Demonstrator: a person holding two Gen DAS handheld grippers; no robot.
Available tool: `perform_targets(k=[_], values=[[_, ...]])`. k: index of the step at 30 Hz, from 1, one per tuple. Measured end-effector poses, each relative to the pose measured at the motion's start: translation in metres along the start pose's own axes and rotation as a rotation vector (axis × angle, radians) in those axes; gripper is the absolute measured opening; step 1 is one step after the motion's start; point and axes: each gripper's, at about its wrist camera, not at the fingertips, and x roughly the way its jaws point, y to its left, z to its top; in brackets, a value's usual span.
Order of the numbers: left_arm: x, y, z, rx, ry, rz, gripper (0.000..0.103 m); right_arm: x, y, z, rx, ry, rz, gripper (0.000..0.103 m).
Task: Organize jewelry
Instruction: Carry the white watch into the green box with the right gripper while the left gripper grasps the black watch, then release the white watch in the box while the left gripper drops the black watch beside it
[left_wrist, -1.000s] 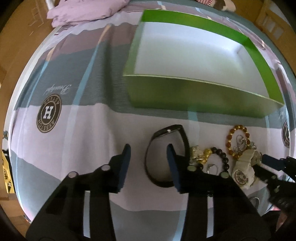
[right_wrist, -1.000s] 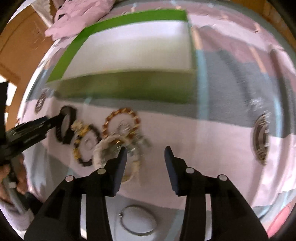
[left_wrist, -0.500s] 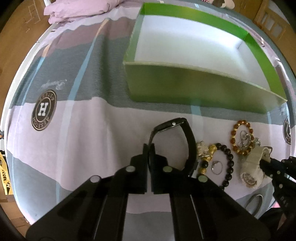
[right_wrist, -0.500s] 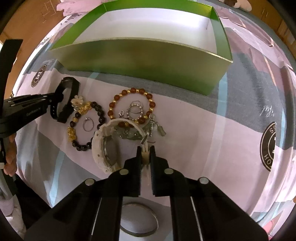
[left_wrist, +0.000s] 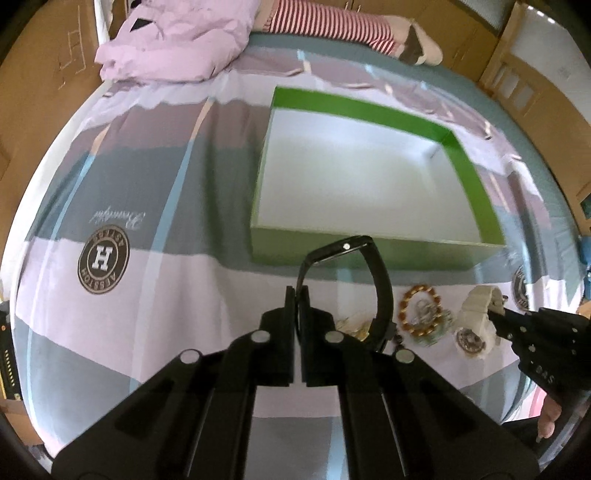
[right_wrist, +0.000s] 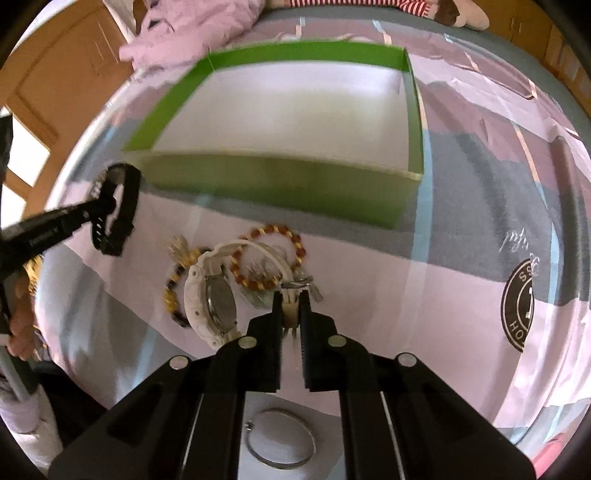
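While both tongs pinch straps, the black watch (left_wrist: 369, 280) loops upright toward the green box (left_wrist: 373, 254), white watch (right_wrist: 214, 299) face sideways.

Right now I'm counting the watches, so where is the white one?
The white watch hangs by its strap from the shut right gripper, just above the amber bead bracelet on the bedsheet, in front of the green box.

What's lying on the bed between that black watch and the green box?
Nothing: in the right wrist view only bare bedsheet shows between the black watch, held up in the left gripper, and the green box.
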Motion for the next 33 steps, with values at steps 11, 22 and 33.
perform_targets(k=[11,22,33], values=[[-0.01,0.001,0.042,-0.06,-0.104,-0.032,0.001,-0.039,-0.017,0.037,0.088,-0.179,0.049,0.008],[0.038,0.006,0.073,-0.069,-0.145,0.029,0.019,-0.005,-0.026,0.096,0.212,-0.276,0.064,0.012],[0.011,-0.009,0.037,0.04,-0.114,0.009,0.026,-0.008,-0.027,0.086,0.217,-0.219,0.211,0.038]])
